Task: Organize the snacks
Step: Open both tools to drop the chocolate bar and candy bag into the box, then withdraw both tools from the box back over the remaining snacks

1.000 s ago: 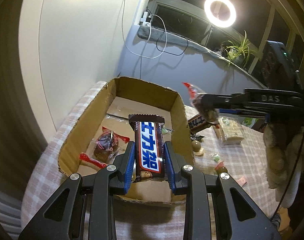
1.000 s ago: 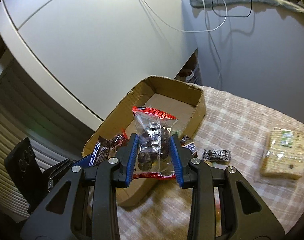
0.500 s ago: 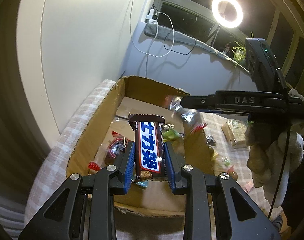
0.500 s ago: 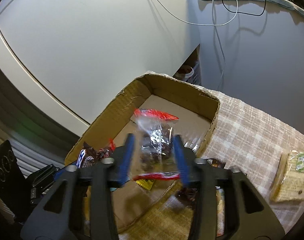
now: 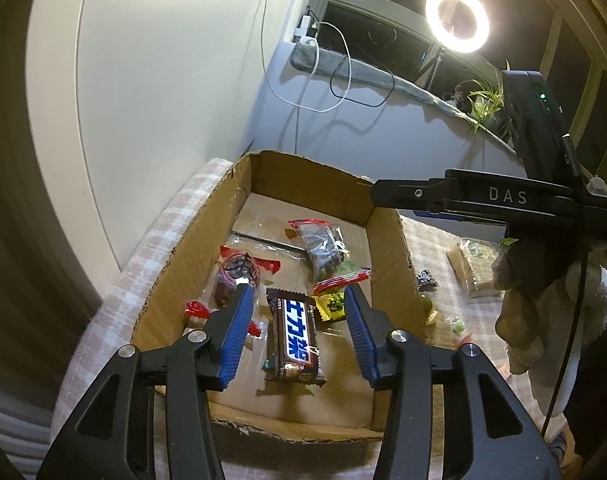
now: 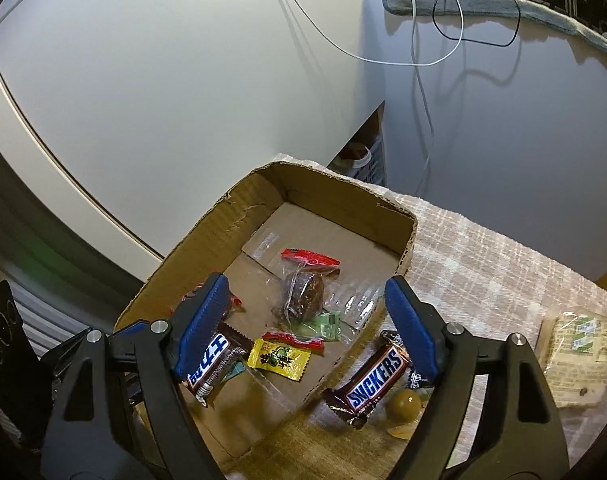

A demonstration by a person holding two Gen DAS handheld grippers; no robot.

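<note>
Left gripper (image 5: pixel 297 322) jaws opening, pads clear of the chocolate bar (image 5: pixel 295 342), which lies on the cardboard box (image 5: pixel 387 264) floor, lower centre of frame. Right gripper (image 6: pixel 303 328) jaws opening, empty, above the clear snack bag (image 6: pixel 303 292) lying mid-box.

"SNICKERS" on the chocolate bar (image 6: pixel 373 380) beside the box; "DAS" on the right gripper (image 5: pixel 507 195).

Right tongs (image 6: pixel 309 330) partly hide the Snickers bar (image 6: pixel 369 380)
</note>
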